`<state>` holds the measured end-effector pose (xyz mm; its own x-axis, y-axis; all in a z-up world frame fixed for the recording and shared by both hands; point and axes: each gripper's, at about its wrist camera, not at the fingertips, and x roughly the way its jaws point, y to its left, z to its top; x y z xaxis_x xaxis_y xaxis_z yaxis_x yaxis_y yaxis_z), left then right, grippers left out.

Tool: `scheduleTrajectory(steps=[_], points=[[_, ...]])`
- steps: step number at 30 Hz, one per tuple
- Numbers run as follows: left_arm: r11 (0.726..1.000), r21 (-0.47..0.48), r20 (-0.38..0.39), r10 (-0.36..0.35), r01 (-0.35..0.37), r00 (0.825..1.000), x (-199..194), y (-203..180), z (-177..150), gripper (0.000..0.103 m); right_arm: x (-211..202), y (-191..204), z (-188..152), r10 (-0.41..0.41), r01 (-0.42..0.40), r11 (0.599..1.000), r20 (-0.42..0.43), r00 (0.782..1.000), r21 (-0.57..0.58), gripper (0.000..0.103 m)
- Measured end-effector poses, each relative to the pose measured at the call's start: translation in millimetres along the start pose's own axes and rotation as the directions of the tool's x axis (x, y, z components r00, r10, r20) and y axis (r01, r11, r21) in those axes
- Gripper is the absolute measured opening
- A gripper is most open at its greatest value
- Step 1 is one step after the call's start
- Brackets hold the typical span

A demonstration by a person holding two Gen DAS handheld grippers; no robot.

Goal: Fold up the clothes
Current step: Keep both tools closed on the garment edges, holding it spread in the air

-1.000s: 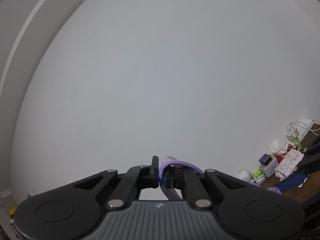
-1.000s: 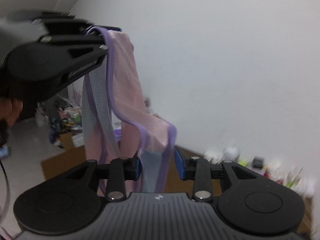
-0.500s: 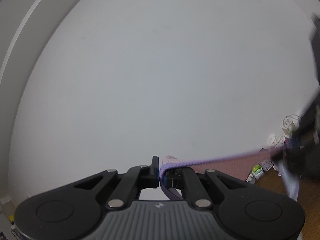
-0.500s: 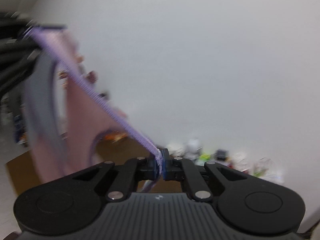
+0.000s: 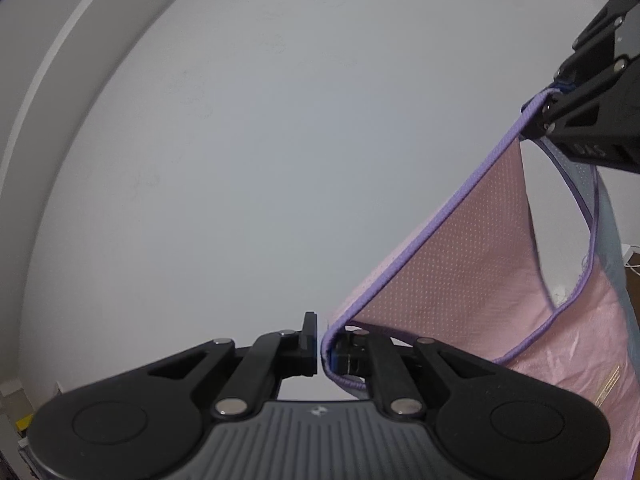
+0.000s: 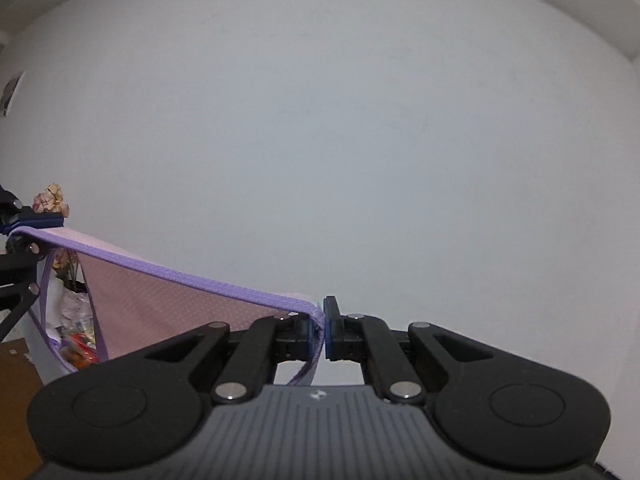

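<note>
Item: pink garment (image 5: pixel 472 280) with purple trim, hanging in mid-air before the white wall (image 5: pixel 280 140), stretched between left tongs (image 5: pixel 322 354) and right tongs (image 6: pixel 318 334), both clamped on its hem; risk: the thin trim slipping from either grip under tension.

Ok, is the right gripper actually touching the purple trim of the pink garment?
Touching. The right wrist view shows the right gripper shut on the purple trim of the pink garment, the edge pinched between its pads.

A pink mesh garment (image 5: pixel 472 280) with purple-trimmed edges hangs in the air, its top hem stretched taut.
</note>
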<state>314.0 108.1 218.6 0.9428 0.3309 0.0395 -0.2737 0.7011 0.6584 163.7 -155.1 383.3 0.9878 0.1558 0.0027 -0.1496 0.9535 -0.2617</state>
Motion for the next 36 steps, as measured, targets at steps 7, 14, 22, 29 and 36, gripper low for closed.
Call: scheduleTrajectory(steps=[7,14,22,29,36], points=[[1.000,-0.002,-0.018,-0.024,0.024,1.000,18.3,-10.8,7.4,0.005,15.0,-2.2,5.7,0.009,-0.009,1.000,-0.029,1.000,-0.009,0.004],[1.000,0.000,-0.057,-0.024,0.024,0.998,66.3,-37.3,4.0,0.004,43.5,1.7,11.4,0.060,-0.060,0.998,-0.095,0.994,0.006,0.004],[0.999,0.014,-0.132,0.043,-0.041,0.990,180.9,-82.4,-7.9,0.004,104.2,36.7,20.0,0.086,-0.086,0.996,-0.144,0.986,0.006,0.004],[0.994,0.014,-0.147,0.112,-0.111,0.983,302.6,-119.2,-8.0,0.003,205.8,64.8,25.2,0.072,-0.073,0.997,-0.137,0.988,-0.008,0.004],[0.978,0.071,-0.125,0.206,-0.198,0.971,414.1,-158.1,-0.6,0.003,301.0,81.8,39.9,0.050,-0.049,0.999,-0.080,0.996,0.007,0.004]])
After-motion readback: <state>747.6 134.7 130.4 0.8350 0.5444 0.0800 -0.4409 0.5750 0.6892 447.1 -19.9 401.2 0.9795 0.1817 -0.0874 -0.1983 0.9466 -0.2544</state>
